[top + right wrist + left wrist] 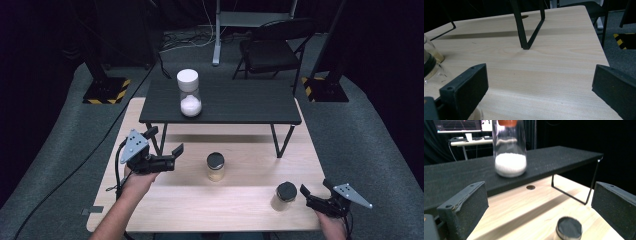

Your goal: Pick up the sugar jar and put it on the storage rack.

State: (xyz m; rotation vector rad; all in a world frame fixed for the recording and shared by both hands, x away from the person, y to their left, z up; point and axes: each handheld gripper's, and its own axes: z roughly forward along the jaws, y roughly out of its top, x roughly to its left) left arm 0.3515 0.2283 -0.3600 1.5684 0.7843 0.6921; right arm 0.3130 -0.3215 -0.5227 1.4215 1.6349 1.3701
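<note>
A clear jar with a white lid and white powder stands on a low black shelf; in the left gripper view this jar rises ahead of the jaws. A black-lidded jar of pale contents stands mid-table, and it is low between the jaws as the black-lidded jar. A second black-lidded jar stands near the front right. My left gripper is open and empty, left of the middle jar. My right gripper is open just right of the second jar.
The shelf stands on thin black wire legs over a light wooden table. Behind the table are a folding chair, stand bases with yellow-black tape and floor cables. A desk with monitors stands far off.
</note>
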